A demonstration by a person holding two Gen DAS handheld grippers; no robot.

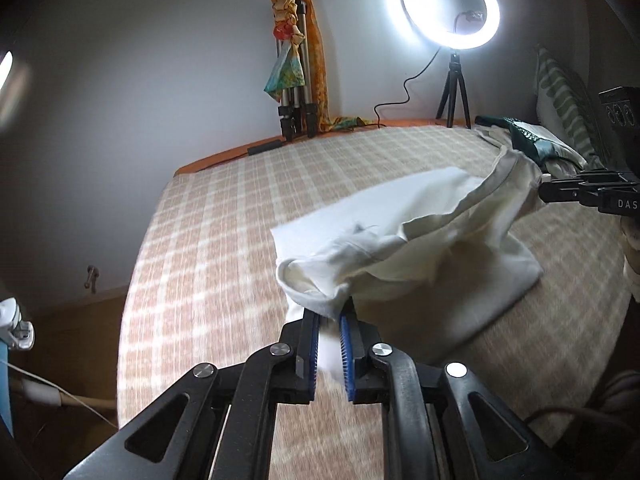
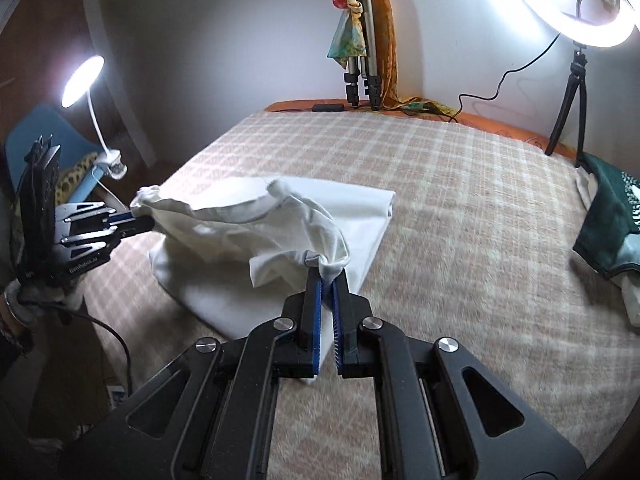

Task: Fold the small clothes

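Note:
A small white garment [image 1: 400, 248] [image 2: 240, 232] lies partly on the checked bed blanket [image 1: 220, 240] [image 2: 460, 220]. Its upper edge is lifted and stretched between my two grippers. My left gripper [image 1: 334, 312] is shut on one bunched corner of the cloth, which fills the gap between the blue pads. In the right wrist view the left gripper [image 2: 150, 222] is at the left edge of the bed, holding that corner. My right gripper [image 2: 326, 276] is shut on the other corner. In the left wrist view the right gripper [image 1: 542, 192] is at the far right.
A pile of dark green and pale clothes [image 2: 608, 232] [image 1: 532, 136] sits at the bed's right side. A ring light on a small tripod [image 1: 452, 12] and a folded tripod draped with a scarf [image 1: 296, 60] stand at the back. A clip lamp [image 2: 84, 80] shines beyond the left edge.

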